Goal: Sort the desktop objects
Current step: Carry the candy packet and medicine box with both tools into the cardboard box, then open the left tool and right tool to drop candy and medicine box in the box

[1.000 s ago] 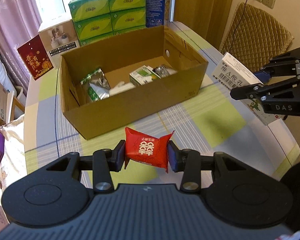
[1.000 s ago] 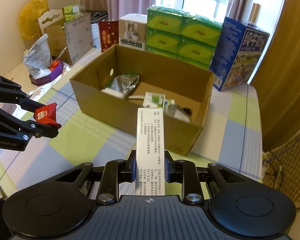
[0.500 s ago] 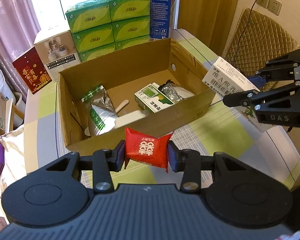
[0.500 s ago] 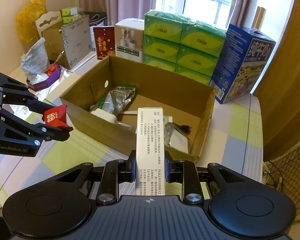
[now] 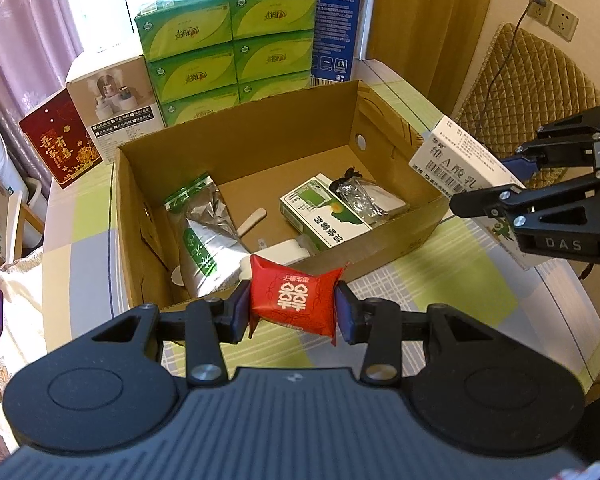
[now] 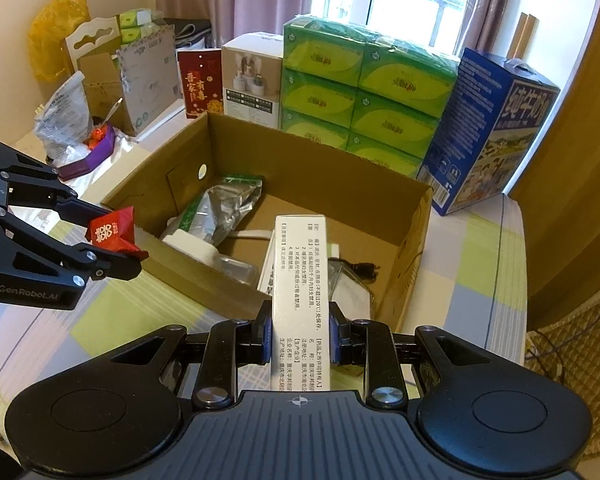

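**Both grippers loaded at the box's near rim**

Left wrist view: my left gripper has its jaws closed narrow on a red candy packet, pinched by its two side edges. The packet hangs over the near wall of the cardboard box, just at the rim and not clearly past it. Inside I see a silver-green pouch on the left, a green-and-white carton further right, and a small clear bag beside it. My worry: the wrapper is soft and slick, so it may cling to one pad on release, or land on the rim and slide back onto the checked counter. At far right, the right gripper holds a white medicine box above the box's right corner.

Right wrist view: my right gripper has its jaws set narrow against the long sides of the white medicine box, which stands up tall between them, its top over the box interior. Held low, it could pivot and tip on release, or clip the near wall. The left gripper sits near left with the candy packet; both moving in together risks a bump.
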Tool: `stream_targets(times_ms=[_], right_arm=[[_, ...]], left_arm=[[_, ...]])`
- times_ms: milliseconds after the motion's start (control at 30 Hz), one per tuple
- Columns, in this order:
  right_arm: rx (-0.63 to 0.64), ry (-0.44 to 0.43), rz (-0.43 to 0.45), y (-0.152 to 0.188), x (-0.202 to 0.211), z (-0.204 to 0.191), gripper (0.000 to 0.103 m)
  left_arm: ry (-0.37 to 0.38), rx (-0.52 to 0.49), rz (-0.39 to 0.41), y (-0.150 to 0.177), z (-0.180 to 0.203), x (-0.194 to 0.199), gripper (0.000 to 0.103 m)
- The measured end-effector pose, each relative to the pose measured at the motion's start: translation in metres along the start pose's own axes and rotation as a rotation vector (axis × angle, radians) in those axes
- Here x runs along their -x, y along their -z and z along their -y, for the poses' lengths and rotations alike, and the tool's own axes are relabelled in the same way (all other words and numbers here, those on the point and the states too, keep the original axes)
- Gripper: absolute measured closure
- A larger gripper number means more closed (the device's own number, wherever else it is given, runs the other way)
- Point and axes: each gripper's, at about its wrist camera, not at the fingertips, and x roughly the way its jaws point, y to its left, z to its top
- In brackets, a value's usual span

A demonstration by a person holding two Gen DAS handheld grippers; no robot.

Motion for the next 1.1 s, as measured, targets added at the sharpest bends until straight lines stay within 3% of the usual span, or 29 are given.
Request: stream_targets(times_ms=[600, 1100], right_arm=[[0.012, -0.010, 0.001, -0.030, -0.027, 0.005, 0.080], [-0.035, -0.022, 0.012, -0.061, -0.063, 0.020, 0.080]], left_arm=[[0.006, 0.046, 0.020, -0.030, -0.025, -0.025, 0.066], [0.033, 0.175, 0.016, -0.043, -0.060, -0.070, 0.066]])
